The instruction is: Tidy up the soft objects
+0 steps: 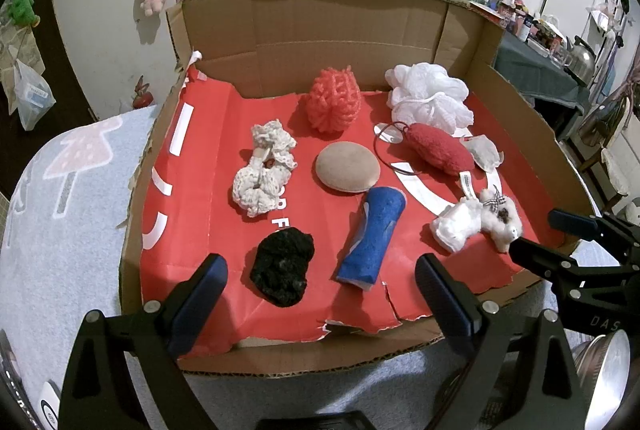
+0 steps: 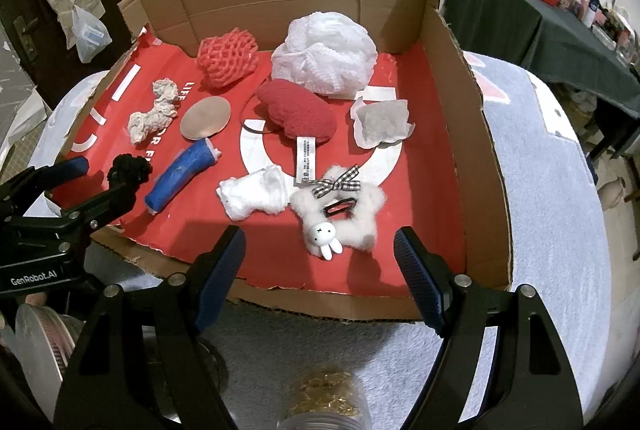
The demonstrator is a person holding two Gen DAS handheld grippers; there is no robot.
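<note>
A shallow cardboard box (image 1: pixel 280 30) lined in red holds several soft things. Among them are a coral foam net (image 1: pixel 334 100), a white bath pouf (image 1: pixel 430 96), a red sponge (image 1: pixel 438 148), a beige puff (image 1: pixel 347 168) and a lace scrunchie (image 1: pixel 264 170). Nearer the front lie a blue foam roll (image 1: pixel 374 234), a black fuzzy lump (image 1: pixel 282 268), a white cotton wad (image 2: pixel 256 196) and a fluffy bunny clip (image 2: pixel 340 214). My left gripper (image 1: pixel 320 266) hovers open over the front edge, before the black lump and blue roll. My right gripper (image 2: pixel 320 236) hangs open just short of the bunny clip.
The box sits on a pale blue towel-covered surface (image 2: pixel 540 190). Its back and side walls stand tall; the front edge is low and torn. A grey sachet (image 2: pixel 382 124) lies near the pouf. A dark-clothed, cluttered table (image 2: pixel 520 10) stands to the right.
</note>
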